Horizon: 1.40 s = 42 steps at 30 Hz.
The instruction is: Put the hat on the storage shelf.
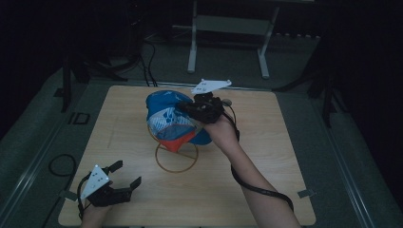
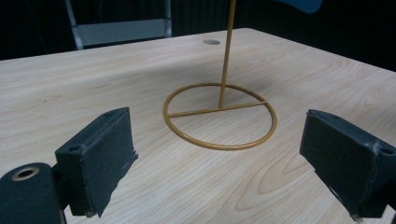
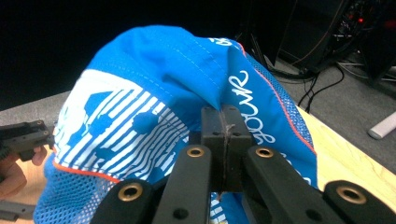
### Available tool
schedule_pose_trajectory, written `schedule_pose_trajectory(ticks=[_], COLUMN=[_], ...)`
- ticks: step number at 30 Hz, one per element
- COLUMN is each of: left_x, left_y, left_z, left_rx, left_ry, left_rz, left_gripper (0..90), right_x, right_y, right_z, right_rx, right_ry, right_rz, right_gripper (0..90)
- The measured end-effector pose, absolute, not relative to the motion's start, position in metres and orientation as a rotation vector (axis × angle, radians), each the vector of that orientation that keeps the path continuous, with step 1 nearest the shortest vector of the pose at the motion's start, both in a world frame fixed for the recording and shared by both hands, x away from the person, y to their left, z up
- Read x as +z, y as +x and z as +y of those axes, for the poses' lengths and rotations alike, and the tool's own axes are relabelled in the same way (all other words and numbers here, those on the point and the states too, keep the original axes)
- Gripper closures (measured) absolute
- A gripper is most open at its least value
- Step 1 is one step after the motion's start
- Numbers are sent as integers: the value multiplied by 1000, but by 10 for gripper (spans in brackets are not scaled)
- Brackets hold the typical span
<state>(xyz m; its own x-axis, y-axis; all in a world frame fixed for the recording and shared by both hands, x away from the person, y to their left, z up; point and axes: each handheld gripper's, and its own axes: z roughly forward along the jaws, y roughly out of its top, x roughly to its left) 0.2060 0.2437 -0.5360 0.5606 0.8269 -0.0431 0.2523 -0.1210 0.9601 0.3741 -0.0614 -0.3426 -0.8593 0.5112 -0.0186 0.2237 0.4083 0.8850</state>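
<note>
A: Entry on the cap (image 1: 172, 118). Where was it?

B: It sat over the top of the gold wire stand (image 1: 176, 156), near the middle of the surface (image 1: 266, 156). It was blue, with a white striped panel, an orange edge and mesh at the lower side. In the right gripper view the cap (image 3: 177, 79) showed white lettering along a seam.

A: State of the right tongs (image 1: 186, 107)?

B: Closed on the cap. In the right gripper view the right tongs (image 3: 225, 122) had both pads pressed together with a fold of blue fabric pinched between them at the tips. The right hand (image 1: 221, 132) held the gripper level with the cap's crown, with the forearm running in from the lower edge and the cable looped under it.

A: And the stand?

B: Its ring base lay flat on the wood, with a crossbar and one upright rod. In the left gripper view the stand (image 2: 219, 116) rose out of the top of the frame, and a blue edge of the cap (image 2: 301, 3) showed at the upper right.

A: Left tongs (image 1: 127, 175)?

B: Open, with nothing between them. They rested low at the near left corner of the surface, well apart from the stand. In the left gripper view the left tongs (image 2: 219, 158) stood wide, pointing toward the ring base.

A: Surroundings?

B: A grey frame (image 1: 228, 33) stood on the floor beyond the far edge. The room was dark.
</note>
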Motion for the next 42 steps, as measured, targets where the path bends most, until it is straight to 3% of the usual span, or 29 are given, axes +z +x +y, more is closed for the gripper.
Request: schedule_pose_trajectory(ticks=[5, 8, 17, 33, 42], left_x=[-536, -536, -536, -537, -536], left_y=[206, 206, 206, 208, 207], left_z=[244, 244, 243, 241, 242], left_rx=[631, 629, 626, 622, 618], left_ry=[1664, 1661, 1669, 1671, 1663], left_rz=[917, 916, 912, 910, 912], left_gripper=[101, 101, 103, 104, 104], right_x=[-345, -346, -348, -347, -348], right_y=[374, 376, 373, 368, 362], right_z=[-70, -73, -78, -96, -101], right_rx=[1433, 1462, 1467, 1493, 1508], right_ry=[655, 662, 676, 695, 673], right_rz=[2370, 2367, 2362, 2353, 2343], right_gripper=[884, 799, 694, 630, 413])
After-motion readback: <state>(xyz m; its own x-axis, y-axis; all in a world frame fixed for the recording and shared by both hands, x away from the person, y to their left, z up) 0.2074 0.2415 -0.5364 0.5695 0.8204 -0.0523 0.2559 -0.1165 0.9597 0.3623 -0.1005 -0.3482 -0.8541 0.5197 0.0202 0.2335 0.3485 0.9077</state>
